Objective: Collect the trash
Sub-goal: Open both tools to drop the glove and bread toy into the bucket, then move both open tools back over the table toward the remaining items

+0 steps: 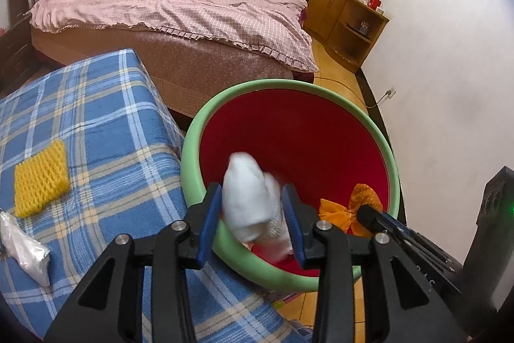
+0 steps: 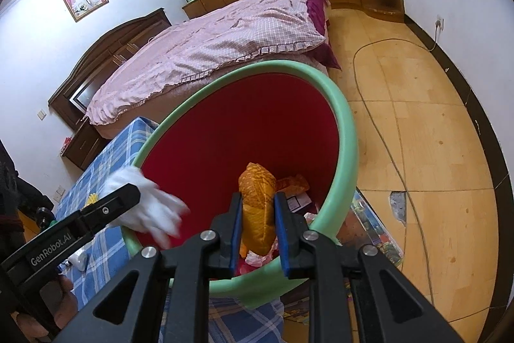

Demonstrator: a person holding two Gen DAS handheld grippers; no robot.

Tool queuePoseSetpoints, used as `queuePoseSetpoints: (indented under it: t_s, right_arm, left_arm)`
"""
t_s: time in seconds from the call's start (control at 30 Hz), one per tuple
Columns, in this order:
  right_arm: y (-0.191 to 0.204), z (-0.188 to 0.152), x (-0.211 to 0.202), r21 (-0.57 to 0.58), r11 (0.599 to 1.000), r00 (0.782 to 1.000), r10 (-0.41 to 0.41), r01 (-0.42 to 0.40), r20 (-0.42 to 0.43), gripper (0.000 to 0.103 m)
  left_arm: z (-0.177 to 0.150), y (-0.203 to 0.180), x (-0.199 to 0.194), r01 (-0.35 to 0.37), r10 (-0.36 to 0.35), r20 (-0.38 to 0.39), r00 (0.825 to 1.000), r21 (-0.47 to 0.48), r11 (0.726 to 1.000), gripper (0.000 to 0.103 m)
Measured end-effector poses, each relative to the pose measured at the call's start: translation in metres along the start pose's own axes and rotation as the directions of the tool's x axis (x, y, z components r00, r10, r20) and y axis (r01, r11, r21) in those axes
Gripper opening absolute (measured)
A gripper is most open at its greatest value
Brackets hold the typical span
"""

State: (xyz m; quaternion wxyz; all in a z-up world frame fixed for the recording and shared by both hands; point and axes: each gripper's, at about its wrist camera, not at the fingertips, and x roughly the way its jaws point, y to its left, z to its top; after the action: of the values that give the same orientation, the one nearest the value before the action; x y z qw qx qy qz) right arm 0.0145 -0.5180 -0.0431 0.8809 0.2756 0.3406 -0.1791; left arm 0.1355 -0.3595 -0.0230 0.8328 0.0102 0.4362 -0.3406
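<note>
A red bin with a green rim (image 1: 321, 92) (image 2: 348, 130) stands beside the blue plaid table (image 1: 106, 130). My left gripper (image 1: 253, 214) is shut on a crumpled white foam net (image 1: 250, 208) over the bin's near rim; it also shows in the right wrist view (image 2: 151, 208). My right gripper (image 2: 257, 224) is shut on an orange foam net (image 2: 258, 208) over the bin; the orange net also shows in the left wrist view (image 1: 350, 208). Some wrappers (image 2: 295, 185) lie inside the bin.
A yellow foam net (image 1: 41, 179) and a clear plastic bag (image 1: 25, 249) lie on the plaid table. A pink-covered bed (image 1: 180, 12) stands behind. A cable (image 2: 379, 130) runs over the tiled floor. A colourful flat box (image 2: 376, 224) lies by the bin.
</note>
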Motion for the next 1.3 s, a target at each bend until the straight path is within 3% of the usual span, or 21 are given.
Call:
queuePoseSetpoints:
  t_s: [0.17, 0.4, 0.83, 1.3]
  right_arm:
    - [-0.002, 0.003, -0.001, 0.002, 1.000, 1.000, 0.017, -0.017, -0.016, 0.029]
    - [0.005, 0.002, -0.007, -0.015, 0.999, 0.999, 0.036, -0.036, -0.009, 0.052]
    - [0.026, 0.001, -0.024, -0.007, 0.996, 0.996, 0.086, -0.086, 0.031, 0.059]
    - [0.083, -0.020, -0.040, -0.089, 0.986, 0.989, 0.148, -0.144, 0.030, 0.070]
  left_arm:
    - [0.000, -0.003, -0.002, -0.001, 0.001, -0.004, 1.000, -0.015, 1.000, 0.044]
    - [0.001, 0.006, -0.015, -0.013, 0.013, 0.004, 1.000, -0.047, 0.999, 0.044]
    - [-0.008, 0.043, -0.066, -0.108, 0.113, 0.050, 0.992, -0.104, 0.989, 0.044]
    - [-0.032, 0.109, -0.127, -0.242, 0.264, 0.086, 0.961, -0.203, 0.949, 0.044]
